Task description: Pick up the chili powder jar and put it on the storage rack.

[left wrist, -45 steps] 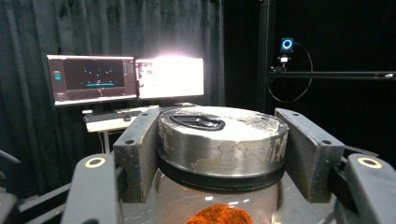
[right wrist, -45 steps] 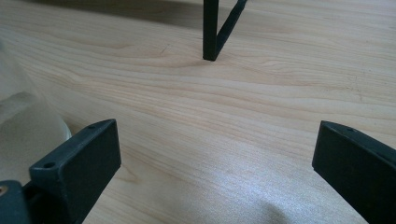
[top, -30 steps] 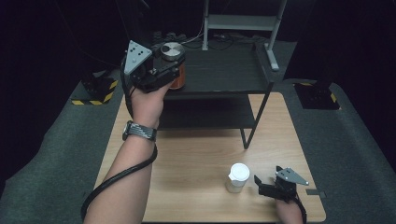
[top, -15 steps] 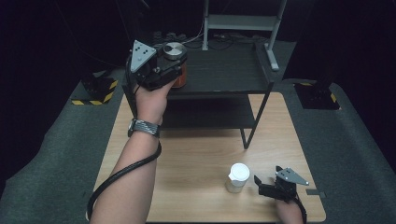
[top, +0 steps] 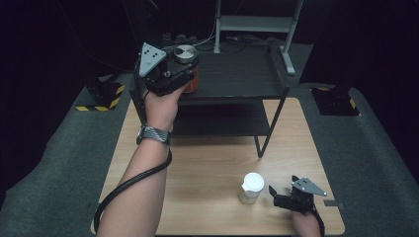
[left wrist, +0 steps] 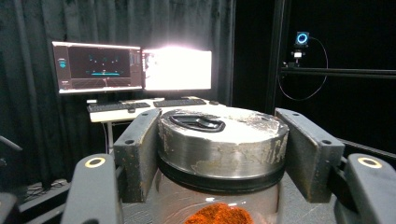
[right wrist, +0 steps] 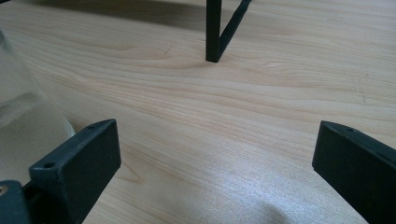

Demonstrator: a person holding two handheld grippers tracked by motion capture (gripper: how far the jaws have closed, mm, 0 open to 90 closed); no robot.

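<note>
A glass jar [left wrist: 219,140] with a scuffed metal lid and orange-red powder inside sits between the jaws of my left gripper [left wrist: 219,154], which is shut on it just under the lid. In the high view that jar [top: 187,58] is held over the left end of the black shelf's top [top: 237,74]; whether it rests on the shelf I cannot tell. My right gripper [top: 281,193] lies low on the wooden table [top: 207,163] at the front right, open, jaws wide apart with bare wood between them. A white-lidded plastic jar [top: 251,187] stands just left of it.
The black metal shelf unit stands at the table's far side, one thin leg [right wrist: 213,32] planted on the wood ahead of my right gripper. Monitors and a keyboard on a desk [left wrist: 135,74] lie beyond the jar. Dark padded floor surrounds the table.
My left gripper with the jar has shifted slightly right and farther over the shelf top. The right gripper and white-lidded jar have not moved.
</note>
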